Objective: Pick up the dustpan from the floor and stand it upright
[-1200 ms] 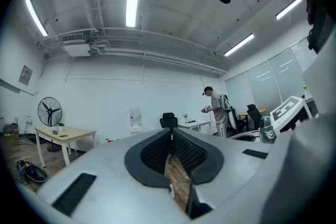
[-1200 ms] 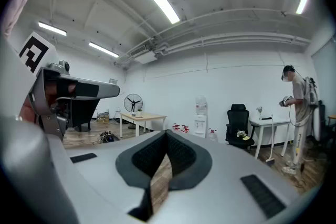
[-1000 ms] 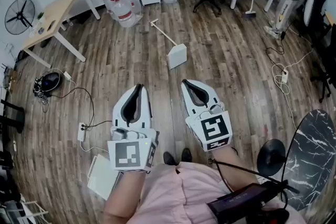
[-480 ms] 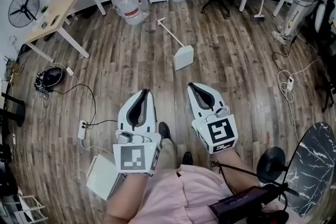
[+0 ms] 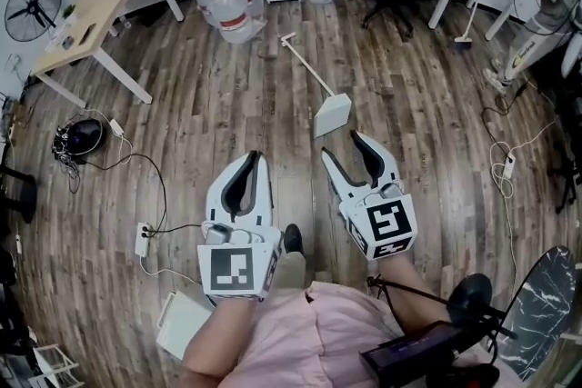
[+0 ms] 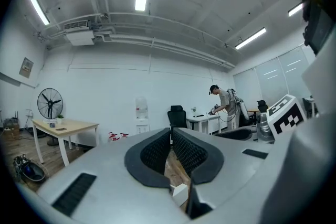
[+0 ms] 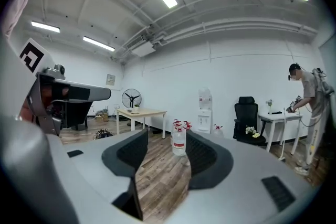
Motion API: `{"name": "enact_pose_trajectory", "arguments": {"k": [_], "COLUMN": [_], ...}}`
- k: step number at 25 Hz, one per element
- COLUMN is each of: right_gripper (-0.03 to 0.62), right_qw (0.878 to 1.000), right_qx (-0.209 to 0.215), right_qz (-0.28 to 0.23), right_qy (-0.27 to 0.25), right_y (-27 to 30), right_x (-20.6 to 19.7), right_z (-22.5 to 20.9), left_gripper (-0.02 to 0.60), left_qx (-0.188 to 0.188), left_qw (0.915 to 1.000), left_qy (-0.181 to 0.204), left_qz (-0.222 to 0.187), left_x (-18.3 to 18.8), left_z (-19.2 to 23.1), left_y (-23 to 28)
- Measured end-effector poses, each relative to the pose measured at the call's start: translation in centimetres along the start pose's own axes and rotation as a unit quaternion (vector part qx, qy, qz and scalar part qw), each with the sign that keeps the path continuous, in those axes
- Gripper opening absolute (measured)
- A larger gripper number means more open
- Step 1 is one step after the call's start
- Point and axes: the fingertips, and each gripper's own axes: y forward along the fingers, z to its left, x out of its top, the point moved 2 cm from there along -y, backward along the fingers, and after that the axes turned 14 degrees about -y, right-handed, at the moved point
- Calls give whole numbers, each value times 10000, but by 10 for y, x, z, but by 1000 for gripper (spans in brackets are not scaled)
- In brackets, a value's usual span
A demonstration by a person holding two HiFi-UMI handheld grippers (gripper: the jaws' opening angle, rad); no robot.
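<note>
Head view shows the dustpan [image 5: 333, 114] lying on the floor just beyond my right gripper [image 5: 341, 147], pan near, long handle running far-left toward the water bottles [image 5: 227, 9]. Right gripper view misses it, framing only those bottles between spread jaws. My left gripper [image 5: 248, 157] is pressed together.

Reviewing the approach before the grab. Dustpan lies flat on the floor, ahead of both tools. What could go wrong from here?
1. The dustpan lies flat, and its long handle ends near the water bottles. Swinging it upright could knock them.
2. Only the right tool is open; the left tool is shut. A one-tool grip on the thin handle may let the pan twist.
3. A power strip and its cable lie on the floor at the left, a possible trip hazard.
</note>
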Motion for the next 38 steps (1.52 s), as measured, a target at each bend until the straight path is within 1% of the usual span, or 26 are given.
{"name": "enact_pose_trajectory", "arguments": {"k": [4, 6, 10, 14, 19, 22, 26, 30, 34, 38], "right_gripper": [225, 225, 218, 207, 201, 199, 198, 196, 195, 193], "right_qw": [10000, 9999, 9998, 9997, 9996, 9995, 9994, 9992, 9990, 9991], "right_qx": [-83, -133, -202, -239, -248, -254, -272, -334, -361, -298], "right_qz": [4, -12, -24, -5, 106, 169, 210, 229, 267, 309], "right_qy": [-23, -53, -57, -57, 10, 79, 105, 26, 10, 53], "right_y": [67, 97, 138, 166, 200, 222, 265, 320, 378, 434], "right_x": [13, 20, 30, 30, 21, 9, -3, -8, -12, -14], "right_z": [-12, -19, -30, -41, -53, -67, -95, -137, -181, -220], "left_gripper": [25, 25, 25, 25, 25, 25, 25, 25, 25, 25], "left_qx": [-24, -58, -61, -103, -138, -166, -169, -190, -216, -242], "left_qw": [10000, 10000, 9999, 9999, 9998, 9995, 9991, 9984, 9984, 9981], "left_qy": [-40, -1, -52, -10, -64, -33, 5, 71, 83, 152], "left_qz": [-6, -49, -99, -70, 138, 253, 381, 521, 521, 542], "left_x": [17, 24, 35, 33, 22, 14, 6, 4, 11, 19], "left_z": [47, 67, 99, 119, 138, 145, 160, 177, 192, 204], "left_y": [47, 68, 99, 124, 159, 186, 234, 293, 360, 426]}}
